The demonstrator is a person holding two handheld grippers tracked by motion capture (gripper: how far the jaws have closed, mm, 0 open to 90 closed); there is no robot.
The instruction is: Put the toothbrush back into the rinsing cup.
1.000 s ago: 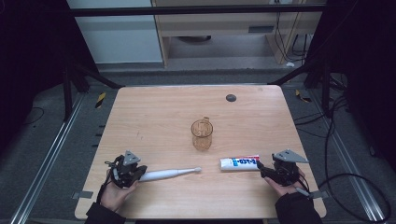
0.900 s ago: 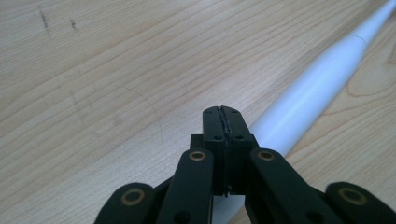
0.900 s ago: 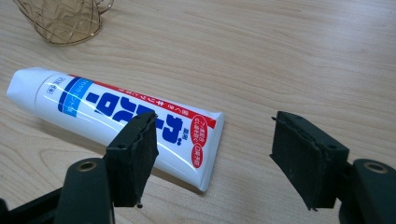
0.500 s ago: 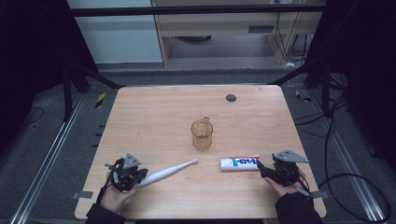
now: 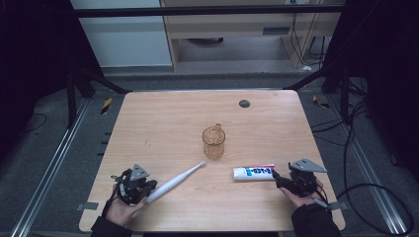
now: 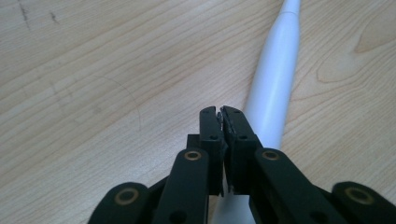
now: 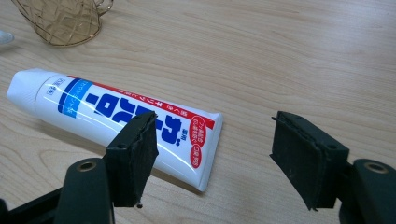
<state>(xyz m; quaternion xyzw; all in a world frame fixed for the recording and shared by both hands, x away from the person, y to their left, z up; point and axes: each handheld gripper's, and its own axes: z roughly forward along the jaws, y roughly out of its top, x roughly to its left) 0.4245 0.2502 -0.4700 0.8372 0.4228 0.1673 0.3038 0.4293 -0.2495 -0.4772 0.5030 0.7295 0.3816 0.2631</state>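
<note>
A white toothbrush lies slanted on the wooden table, its handle end by my left gripper. The left jaws have just been opening a little. Only a thin slit parts the pads, with nothing between them, and the handle runs underneath the right jaw. A white toothpaste tube with blue and red print lies flat. My right gripper stands open at the tube's crimped end, its left pad over the tube. An amber see-through cup stands upright at mid-table.
A small dark round spot marks the table's far side. Cables trail on the floor to the right. Metal rails run along the floor at the left. A pale cabinet stands beyond the table.
The toothbrush has swung: it lay level a second ago, and its head now points up and to the right, toward the cup. Both hands have stayed where they were.
</note>
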